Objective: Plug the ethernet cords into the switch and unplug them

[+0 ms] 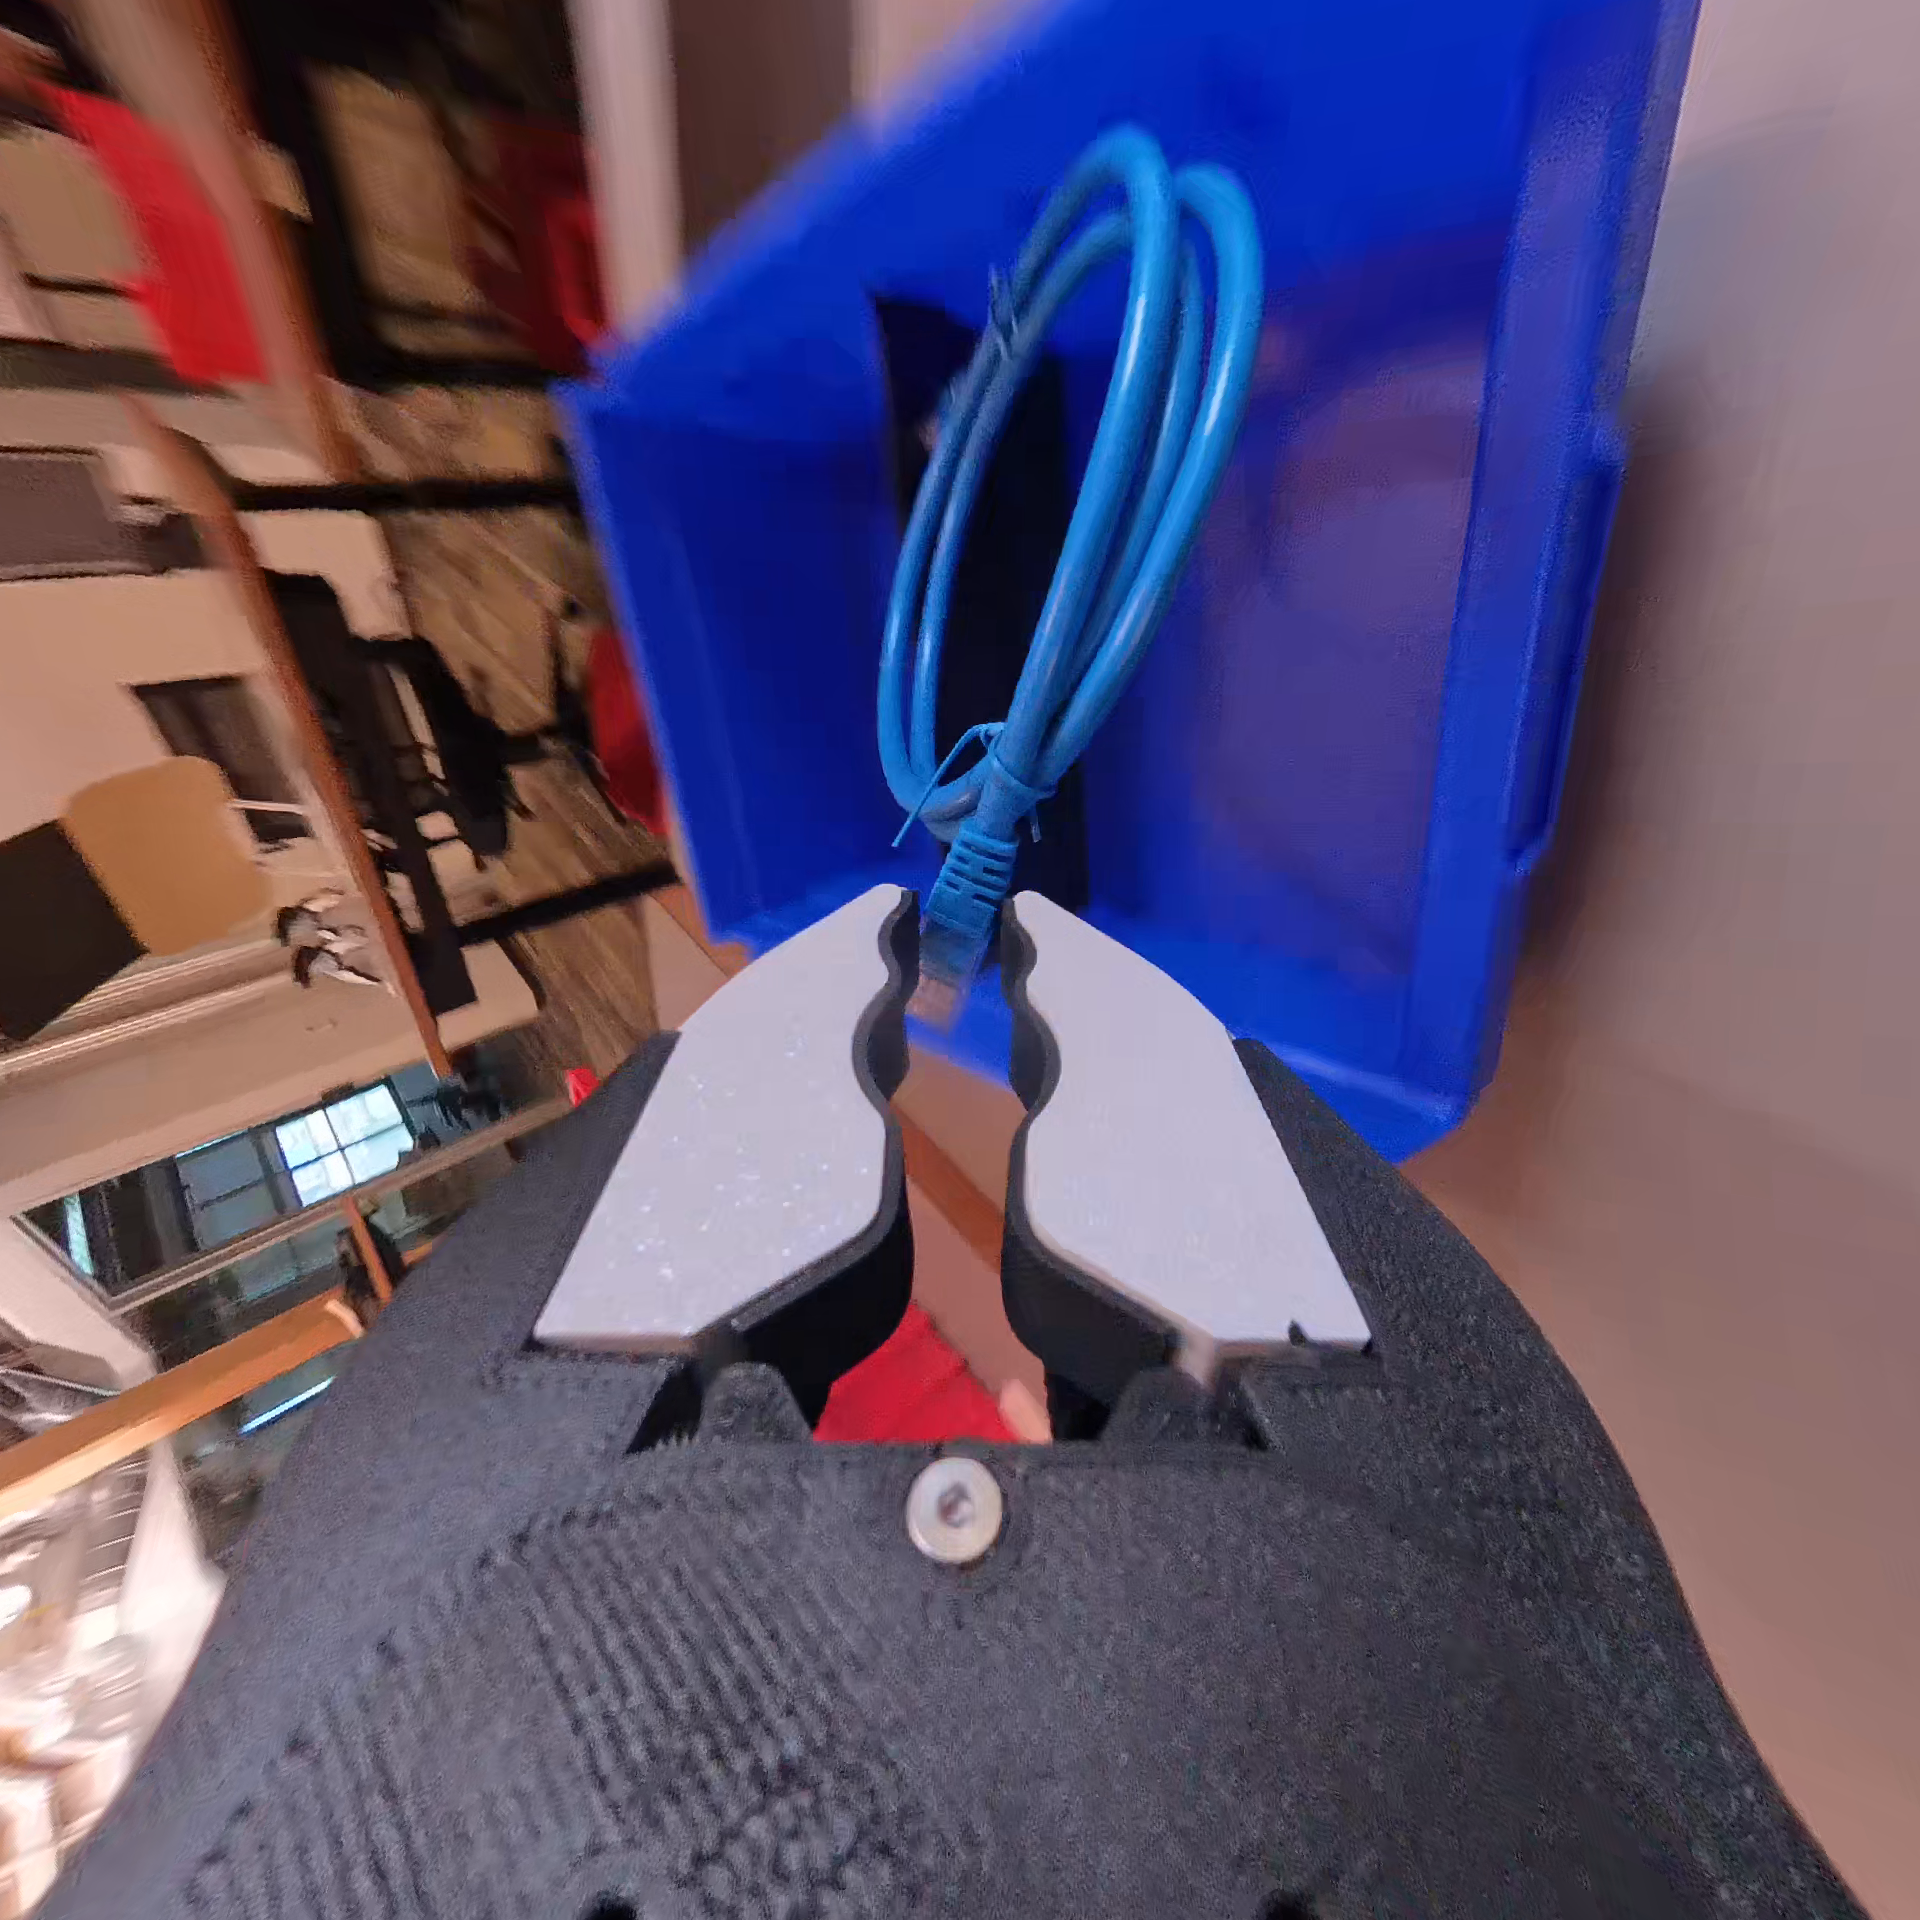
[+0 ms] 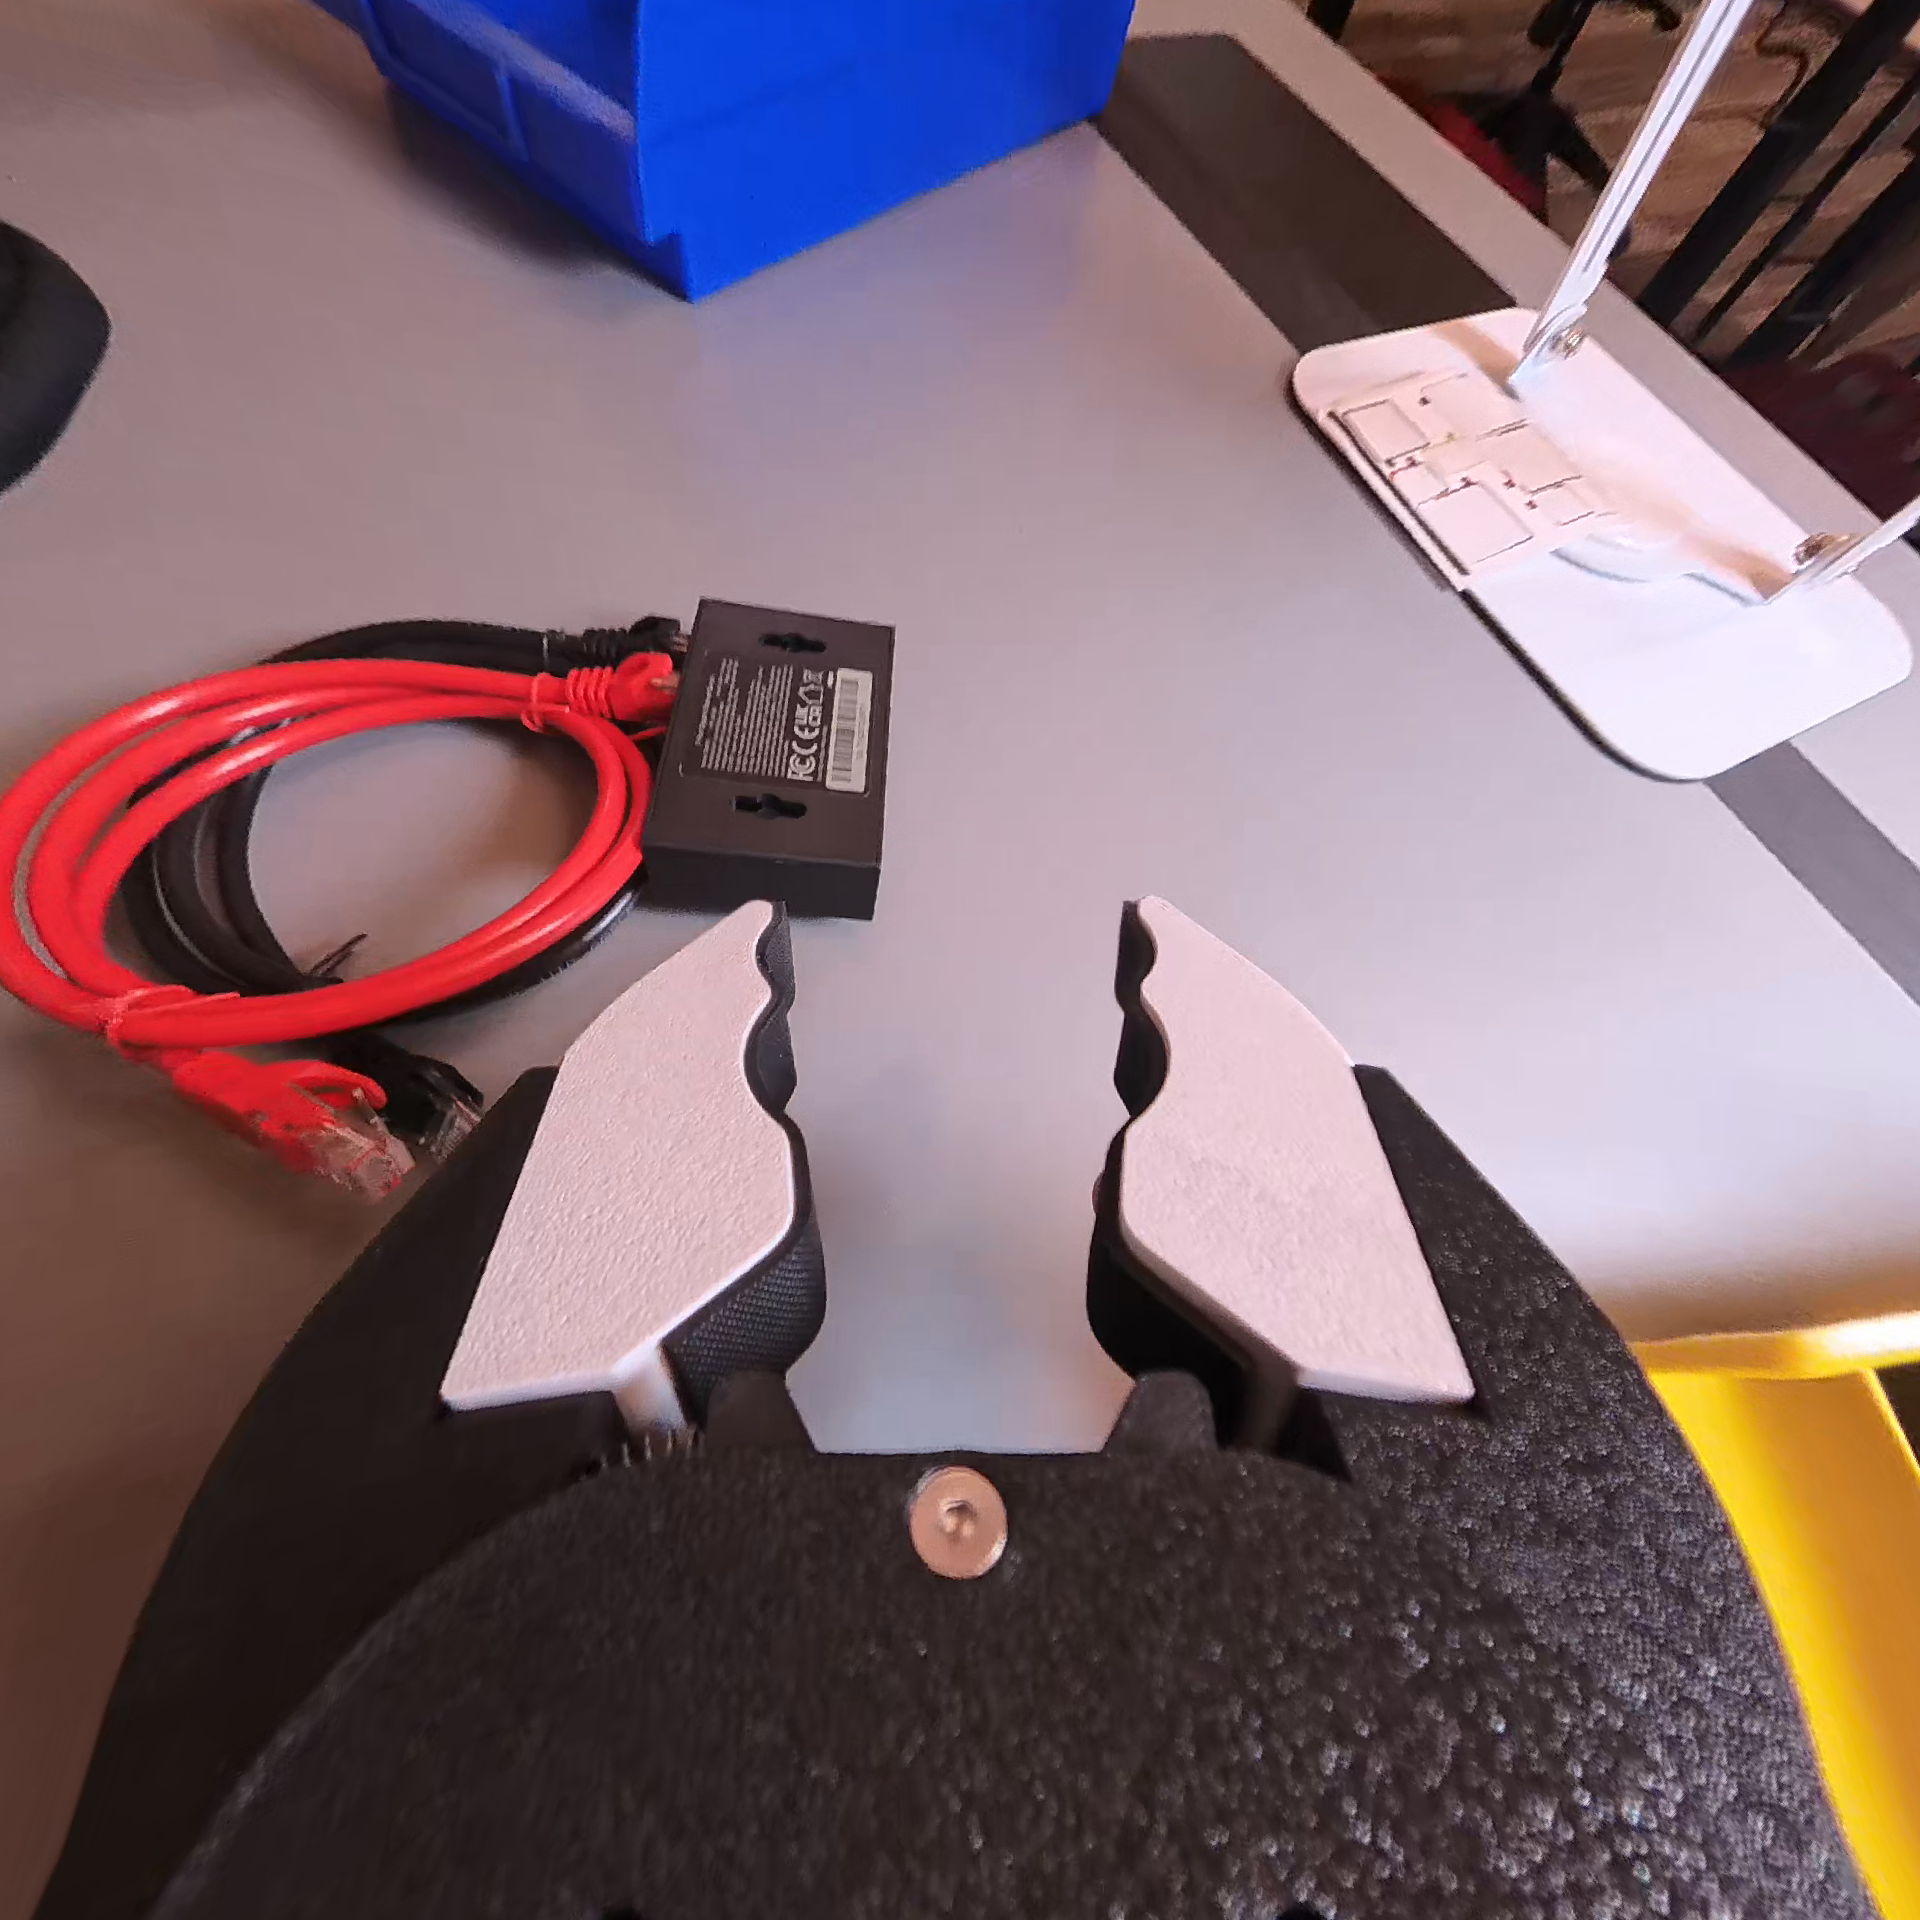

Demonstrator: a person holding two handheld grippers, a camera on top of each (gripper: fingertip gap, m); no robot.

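In the left wrist view, my left gripper [image 1: 958, 925] is shut on the plug of a coiled blue ethernet cord [image 1: 1081, 499], held in the air in front of a blue bin [image 1: 1455, 582]. The view is rolled sideways and blurred. In the right wrist view, my right gripper [image 2: 954, 914] is open and empty above the grey table. The black switch [image 2: 777, 756] lies face down just left of its fingertips. A red cord [image 2: 312, 831] and a black cord [image 2: 208, 894] are coiled left of the switch, each with one plug in the switch and one plug loose.
The blue bin [image 2: 748, 125] stands at the back of the grey table [image 2: 1143, 623]. A white lamp base [image 2: 1621, 561] with metal arms sits at the right. The table's right edge and a yellow object [image 2: 1808, 1558] are at lower right. A dark object [image 2: 31, 353] is at far left.
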